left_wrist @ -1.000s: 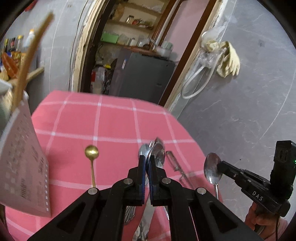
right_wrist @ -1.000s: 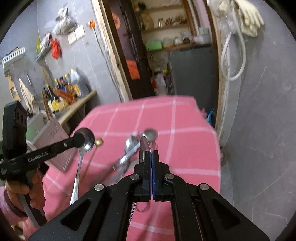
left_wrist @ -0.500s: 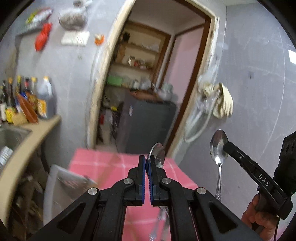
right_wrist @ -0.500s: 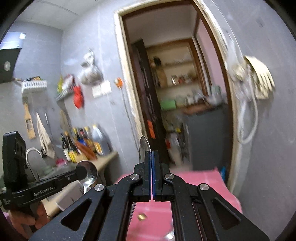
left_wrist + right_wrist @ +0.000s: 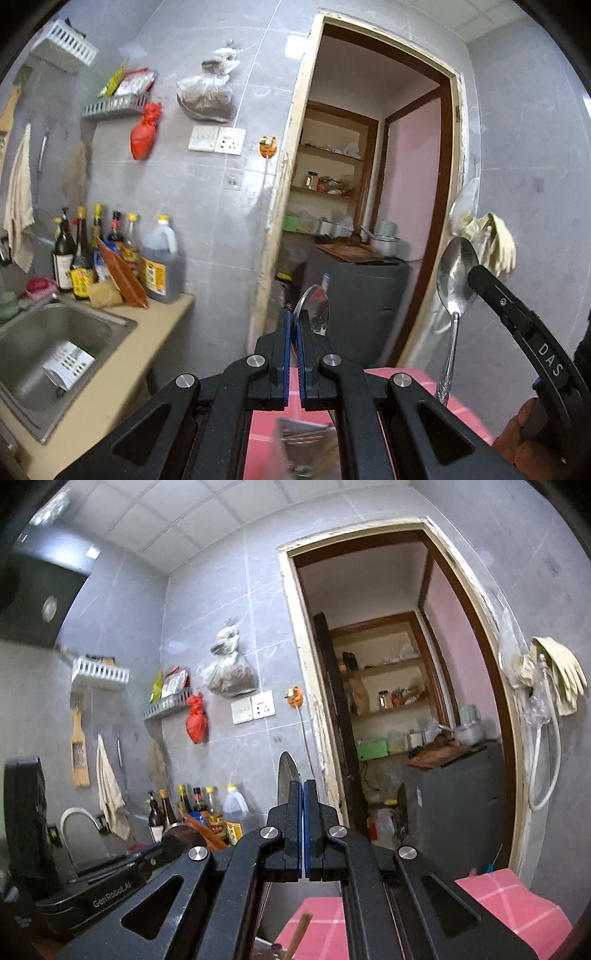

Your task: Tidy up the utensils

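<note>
My left gripper (image 5: 293, 321) is shut on a steel spoon (image 5: 314, 309) whose bowl sticks up past the fingertips. The right gripper (image 5: 474, 276) comes in from the right of the left wrist view, shut on a second steel spoon (image 5: 455, 275) with its handle hanging down. In the right wrist view the right gripper (image 5: 303, 790) shows that spoon (image 5: 286, 773) edge-on, and the left gripper (image 5: 173, 843) sits low at the left. Both are raised above the pink checked tablecloth (image 5: 509, 897). A wooden stick (image 5: 299, 934) pokes up below.
A steel sink (image 5: 110, 321) with a white perforated container (image 5: 68, 363) lies at the left, beside a counter with several bottles (image 5: 159, 262). An open doorway (image 5: 369, 221) with a grey cabinet is ahead. Yellowish gloves (image 5: 557, 675) hang on the right wall.
Both grippers have risen and tilted up with their spoons. The table, which filled the views a second ago, has dropped to the bottom edge; the wall and doorway fill the frames.
</note>
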A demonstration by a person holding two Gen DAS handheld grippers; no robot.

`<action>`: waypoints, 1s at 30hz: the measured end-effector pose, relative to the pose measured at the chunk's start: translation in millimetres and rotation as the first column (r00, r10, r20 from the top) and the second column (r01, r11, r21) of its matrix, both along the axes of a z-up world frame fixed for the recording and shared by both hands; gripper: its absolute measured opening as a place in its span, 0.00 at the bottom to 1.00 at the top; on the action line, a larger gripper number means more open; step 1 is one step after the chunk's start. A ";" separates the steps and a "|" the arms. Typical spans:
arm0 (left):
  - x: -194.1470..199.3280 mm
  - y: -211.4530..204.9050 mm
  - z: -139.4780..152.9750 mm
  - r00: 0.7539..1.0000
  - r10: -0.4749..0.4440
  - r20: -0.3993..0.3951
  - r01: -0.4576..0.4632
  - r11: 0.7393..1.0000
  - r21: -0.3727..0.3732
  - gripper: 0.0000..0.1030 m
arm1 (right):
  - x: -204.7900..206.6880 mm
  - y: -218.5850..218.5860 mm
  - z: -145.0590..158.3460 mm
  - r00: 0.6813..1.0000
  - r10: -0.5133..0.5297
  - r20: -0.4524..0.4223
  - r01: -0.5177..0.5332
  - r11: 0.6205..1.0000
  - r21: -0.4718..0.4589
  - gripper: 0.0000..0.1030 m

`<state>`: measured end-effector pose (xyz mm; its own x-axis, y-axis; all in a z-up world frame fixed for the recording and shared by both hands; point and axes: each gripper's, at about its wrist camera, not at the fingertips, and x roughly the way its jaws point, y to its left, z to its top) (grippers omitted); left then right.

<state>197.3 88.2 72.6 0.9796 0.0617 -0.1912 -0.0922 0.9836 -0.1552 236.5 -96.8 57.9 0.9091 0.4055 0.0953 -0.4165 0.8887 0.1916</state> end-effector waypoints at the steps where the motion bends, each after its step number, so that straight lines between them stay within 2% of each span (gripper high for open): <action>1: -0.3 1.0 -5.4 1.000 0.008 0.010 -0.008 1.000 0.021 0.03 | 0.2 2.5 -3.9 1.000 0.001 -0.001 -0.001 1.000 -0.007 0.01; 5: -5.3 -0.7 -26.4 0.998 0.036 0.049 -0.040 0.994 0.104 0.04 | 4.6 13.1 -29.4 0.999 0.016 -0.027 -0.017 0.999 -0.042 0.01; 8: -4.9 -2.2 -41.0 0.999 0.033 0.036 -0.037 0.992 0.122 0.04 | 6.6 16.3 -45.1 0.998 0.024 -0.055 -0.028 0.997 -0.069 0.01; 16: -16.3 -8.9 -62.7 1.000 -0.017 -0.007 0.017 0.993 0.121 0.05 | -1.6 13.3 -66.0 0.993 0.056 -0.106 -0.070 0.989 -0.131 0.02; 20: -26.1 -7.1 -67.3 0.996 -0.074 -0.045 0.077 0.995 0.058 0.05 | -6.2 5.7 -72.3 0.986 0.076 -0.147 -0.098 0.984 -0.149 0.03; 23: -31.1 -3.5 -70.1 0.993 -0.095 -0.077 0.095 0.995 -0.001 0.20 | -8.3 1.9 -74.6 0.980 0.088 -0.177 -0.117 0.980 -0.162 0.03; 25: -36.7 -2.1 -71.3 0.991 -0.106 -0.083 0.103 0.994 -0.034 0.35 | -9.1 -0.3 -74.4 0.977 0.092 -0.191 -0.124 0.978 -0.165 0.04; 28: -43.4 -2.8 -71.0 0.993 -0.079 -0.089 0.075 0.996 -0.045 0.38 | -10.9 -8.1 -71.0 0.975 0.082 -0.205 -0.115 0.981 -0.158 0.08; 30: -48.1 -2.2 -68.2 0.995 -0.056 -0.086 0.051 0.997 -0.055 0.44 | -14.4 -19.9 -66.0 0.977 0.064 -0.204 -0.094 0.986 -0.140 0.21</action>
<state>149.2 86.0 4.4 0.9607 -0.0026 -0.2776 -0.0553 0.9781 -0.2006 222.1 -116.7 -8.1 0.8682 0.4731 -0.1497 -0.4538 0.8790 0.1462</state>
